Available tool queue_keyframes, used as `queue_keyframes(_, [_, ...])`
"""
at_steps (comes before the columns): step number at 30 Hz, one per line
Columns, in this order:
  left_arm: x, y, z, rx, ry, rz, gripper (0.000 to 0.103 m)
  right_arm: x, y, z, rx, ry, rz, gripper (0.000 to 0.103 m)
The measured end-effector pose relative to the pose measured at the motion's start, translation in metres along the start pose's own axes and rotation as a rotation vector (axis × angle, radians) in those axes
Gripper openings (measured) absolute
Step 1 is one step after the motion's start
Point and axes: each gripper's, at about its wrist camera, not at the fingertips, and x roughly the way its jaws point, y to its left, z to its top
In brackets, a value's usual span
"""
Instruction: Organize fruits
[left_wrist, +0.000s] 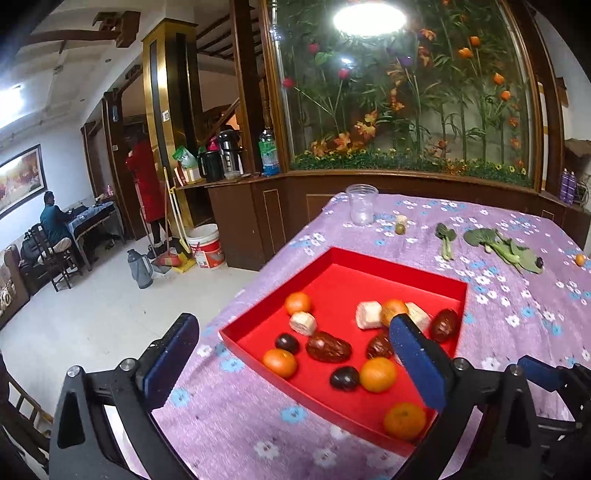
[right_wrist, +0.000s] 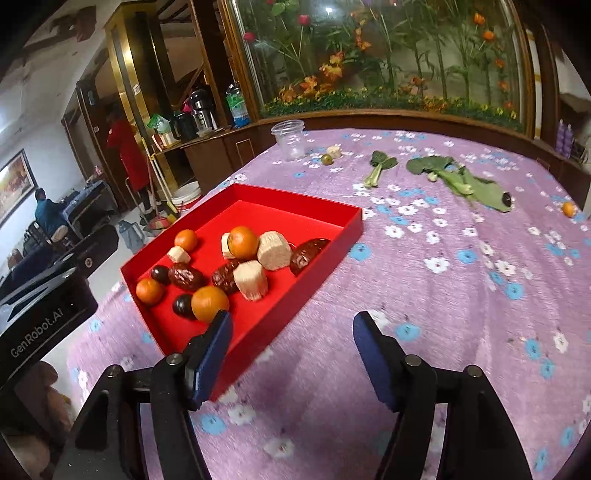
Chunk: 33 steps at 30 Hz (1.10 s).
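A red tray (left_wrist: 334, 254) (right_wrist: 258, 190) lies on the purple flowered cloth and holds several oranges, red dates, dark plums and pale cut pieces. My left gripper (left_wrist: 295, 350) is open and empty, held above the tray's near corner, its right finger (left_wrist: 417, 354) over the fruit. My right gripper (right_wrist: 291, 354) is open and empty, just right of the tray's near edge, its left finger (right_wrist: 210, 354) over the tray rim. A small orange (left_wrist: 580, 259) (right_wrist: 569, 208) and a dark plum (right_wrist: 507, 199) lie far right on the cloth.
A clear plastic cup (left_wrist: 362, 203) (right_wrist: 290, 139) stands at the far edge of the table. A small green fruit and a pale piece (right_wrist: 330, 155) lie beside it. Leafy greens (left_wrist: 502, 247) (right_wrist: 454, 177) lie at the far right. The left gripper's body (right_wrist: 44, 295) shows at left.
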Motion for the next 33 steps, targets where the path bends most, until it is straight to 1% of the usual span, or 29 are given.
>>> queue_keyframes(4, [-0.009, -0.007, -0.006, 0.001, 0.013, -0.036, 0.103, -0.009, -0.008, -0.008, 0.007, -0.017, -0.019, 0.076])
queue_keyframes(9, [-0.015, -0.012, -0.007, -0.017, 0.014, -0.070, 0.103, -0.016, -0.019, -0.013, 0.029, -0.023, -0.026, 0.077])
queue_keyframes(14, [-0.023, -0.009, -0.005, -0.061, -0.008, -0.043, 0.103, -0.020, -0.020, -0.015, 0.035, -0.039, -0.023, 0.078])
queue_keyframes(20, [-0.028, 0.002, -0.007, -0.104, -0.025, 0.002, 0.103, -0.022, -0.009, -0.017, -0.003, -0.047, -0.021, 0.080])
queue_keyframes(23, [-0.027, 0.004, -0.008, -0.103, -0.020, -0.003, 0.103, -0.022, -0.001, -0.018, -0.033, -0.051, -0.026, 0.081])
queue_keyframes(25, [-0.026, 0.003, -0.008, -0.099, -0.009, -0.007, 0.103, -0.022, 0.005, -0.018, -0.054, -0.054, -0.031, 0.085])
queue_keyframes(27, [-0.023, 0.003, -0.009, -0.096, 0.003, -0.011, 0.103, -0.021, 0.009, -0.018, -0.072, -0.056, -0.037, 0.086])
queue_keyframes(33, [-0.014, 0.003, -0.014, -0.100, 0.057, -0.049, 0.103, -0.018, 0.016, -0.020, -0.100, -0.048, -0.048, 0.087])
